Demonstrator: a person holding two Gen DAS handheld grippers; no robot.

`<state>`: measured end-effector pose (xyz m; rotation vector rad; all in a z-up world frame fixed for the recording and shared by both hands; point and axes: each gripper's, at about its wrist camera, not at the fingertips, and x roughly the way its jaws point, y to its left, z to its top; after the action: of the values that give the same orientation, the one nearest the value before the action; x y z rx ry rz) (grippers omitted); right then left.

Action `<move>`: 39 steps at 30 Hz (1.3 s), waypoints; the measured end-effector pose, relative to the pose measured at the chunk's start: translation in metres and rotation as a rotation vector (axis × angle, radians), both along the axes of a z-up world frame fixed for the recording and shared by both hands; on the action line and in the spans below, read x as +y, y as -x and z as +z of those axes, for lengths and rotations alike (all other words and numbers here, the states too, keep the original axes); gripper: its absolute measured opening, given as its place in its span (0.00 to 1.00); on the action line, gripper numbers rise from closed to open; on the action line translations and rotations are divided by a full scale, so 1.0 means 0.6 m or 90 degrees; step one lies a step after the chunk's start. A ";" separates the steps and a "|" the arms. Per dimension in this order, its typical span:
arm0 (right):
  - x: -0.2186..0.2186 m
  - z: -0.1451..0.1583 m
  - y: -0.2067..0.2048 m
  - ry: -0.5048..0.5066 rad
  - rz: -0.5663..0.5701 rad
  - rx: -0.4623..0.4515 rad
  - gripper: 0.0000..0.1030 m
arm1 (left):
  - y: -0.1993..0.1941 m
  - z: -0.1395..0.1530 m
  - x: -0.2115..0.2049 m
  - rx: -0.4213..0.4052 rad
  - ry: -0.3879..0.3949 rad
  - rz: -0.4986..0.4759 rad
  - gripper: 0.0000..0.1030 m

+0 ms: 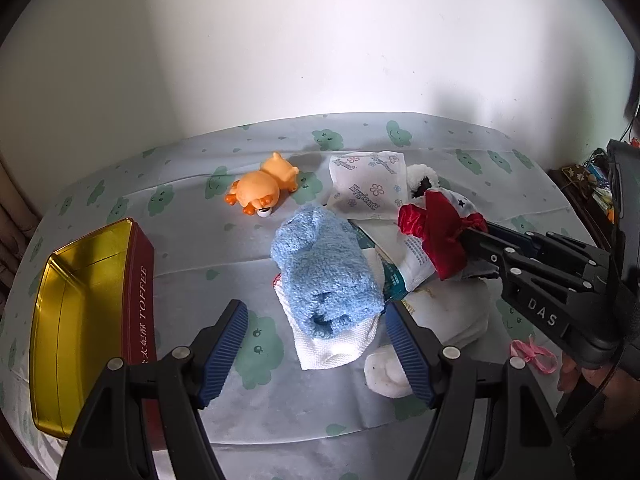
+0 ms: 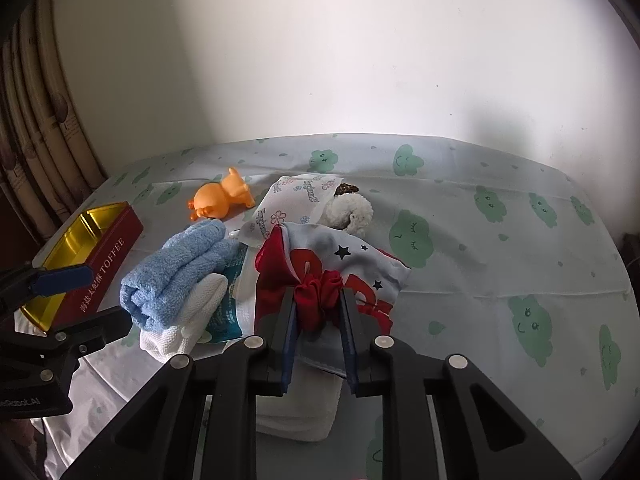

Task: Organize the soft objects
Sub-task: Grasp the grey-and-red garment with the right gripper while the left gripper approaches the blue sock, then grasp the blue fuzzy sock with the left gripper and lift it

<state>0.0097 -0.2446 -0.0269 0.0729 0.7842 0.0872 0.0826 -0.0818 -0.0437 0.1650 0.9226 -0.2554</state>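
My right gripper (image 2: 318, 308) is shut on the bunched red satin (image 2: 320, 296) of a star-printed red and pale cloth pouch (image 2: 352, 256), held just above the pile. From the left wrist view the right gripper (image 1: 472, 240) comes in from the right with the red satin (image 1: 436, 236) in it. My left gripper (image 1: 316, 316) is open, its blue pads on either side of the near end of a fluffy blue towel (image 1: 324, 268), not touching it. The blue towel (image 2: 176, 272) lies on a white knit cloth (image 2: 192, 320). The left gripper (image 2: 108, 298) shows at the left edge.
A red TOFFEE tin (image 1: 140, 280) with a gold inside lies open at the left. An orange toy (image 1: 264, 188), a tissue pack (image 1: 368, 180) and a white plush (image 1: 420, 174) lie further back. A teal packet (image 1: 394, 280), folded white cloth (image 2: 300, 412) and pink ribbon (image 1: 532, 354) are nearby.
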 end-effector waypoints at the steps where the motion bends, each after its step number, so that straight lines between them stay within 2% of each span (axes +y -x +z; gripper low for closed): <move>1: 0.000 -0.003 -0.002 -0.003 -0.011 0.004 0.39 | 0.000 0.000 -0.002 -0.001 -0.005 -0.002 0.71; 2: -0.003 -0.007 -0.005 -0.018 -0.019 0.009 0.51 | 0.000 0.000 -0.003 -0.002 -0.008 -0.005 0.71; 3: -0.007 -0.010 -0.007 -0.035 -0.024 0.012 0.59 | -0.002 0.001 -0.005 -0.005 -0.011 -0.007 0.71; 5: -0.011 -0.018 -0.015 -0.051 -0.028 0.022 0.61 | -0.005 0.001 -0.006 -0.006 -0.014 -0.009 0.71; 8: -0.011 -0.033 -0.026 -0.058 -0.030 0.037 0.70 | -0.014 0.000 -0.007 -0.007 -0.016 -0.008 0.71; 10: -0.005 -0.038 -0.031 -0.056 -0.021 0.040 0.70 | -0.018 -0.003 -0.005 -0.004 -0.017 -0.008 0.71; 11: 0.000 -0.039 -0.033 -0.048 -0.012 0.039 0.67 | -0.020 -0.003 -0.004 -0.003 -0.017 -0.006 0.71; 14: 0.013 -0.041 -0.039 -0.035 0.009 0.040 0.40 | -0.023 -0.007 0.000 -0.001 -0.019 -0.001 0.71; 18: 0.019 -0.026 -0.031 -0.009 0.019 0.017 0.22 | -0.024 -0.007 0.006 0.000 -0.017 0.005 0.71; 20: 0.019 -0.017 -0.023 -0.002 0.025 0.006 0.19 | -0.025 -0.006 0.007 -0.001 -0.014 0.008 0.71; 23: 0.011 -0.004 -0.012 -0.004 0.018 -0.008 0.17 | -0.023 -0.002 0.006 -0.003 -0.013 0.007 0.71; 29: -0.031 0.014 0.010 0.031 -0.035 -0.027 0.17 | -0.021 0.005 0.001 0.001 -0.006 -0.007 0.71; 34: -0.080 -0.009 0.020 0.036 -0.092 -0.003 0.17 | -0.038 0.001 -0.004 0.032 0.022 -0.013 0.71; 39: -0.093 -0.048 0.013 0.028 -0.098 0.024 0.17 | -0.061 -0.009 -0.014 0.043 0.016 -0.003 0.71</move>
<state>0.0018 -0.3006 -0.0559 0.0925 0.8152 -0.0775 0.1189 -0.0901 -0.0489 0.1358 0.9851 -0.2782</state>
